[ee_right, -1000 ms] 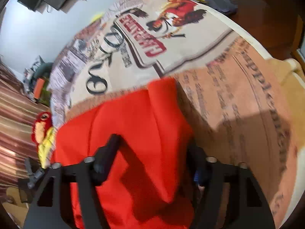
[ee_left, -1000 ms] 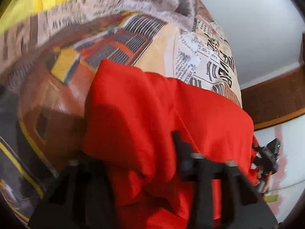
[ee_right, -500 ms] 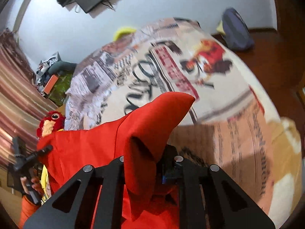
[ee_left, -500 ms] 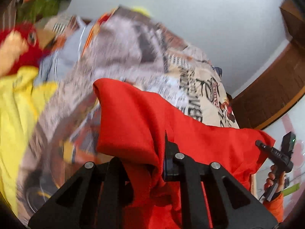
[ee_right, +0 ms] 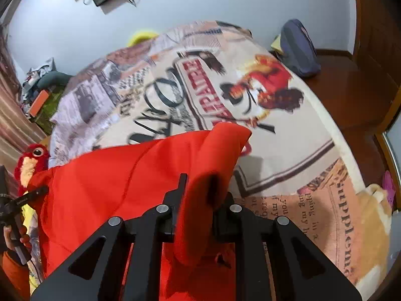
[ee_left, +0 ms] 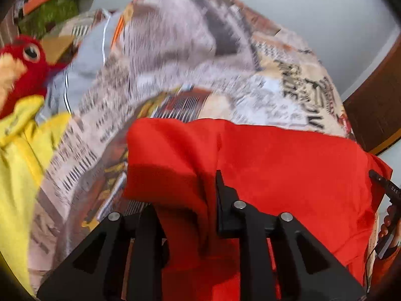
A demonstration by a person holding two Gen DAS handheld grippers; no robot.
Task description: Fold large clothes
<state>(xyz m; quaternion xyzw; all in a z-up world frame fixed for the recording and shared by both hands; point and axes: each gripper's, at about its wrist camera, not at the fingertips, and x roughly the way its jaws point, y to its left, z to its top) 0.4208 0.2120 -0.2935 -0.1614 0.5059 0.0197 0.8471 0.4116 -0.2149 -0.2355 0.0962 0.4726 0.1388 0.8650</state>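
A large red garment (ee_left: 288,165) hangs stretched between both grippers above a bed with a newspaper-print cover (ee_left: 175,57). My left gripper (ee_left: 185,195) pinches a bunched fold of its edge; the jaws are opening slightly with the cloth still between the pads. In the right wrist view my right gripper (ee_right: 204,188) grips another folded corner of the red garment (ee_right: 100,188), its jaws also easing open, cloth still clamped. Each view shows the other gripper in a hand at its edge: the right one (ee_left: 386,188), the left one (ee_right: 22,198).
A red plush bird (ee_left: 22,75) and a yellow garment (ee_left: 17,175) lie at the bed's left side, with a grey garment (ee_left: 87,57) behind them. A blue bag (ee_right: 298,47) sits on the wooden floor beyond the bed cover (ee_right: 288,155). Dark wooden furniture (ee_left: 376,105) stands at the right.
A second ago both grippers stood open around the garment lying on the bed. Both have since shut on its edge and lifted it up off the cover.
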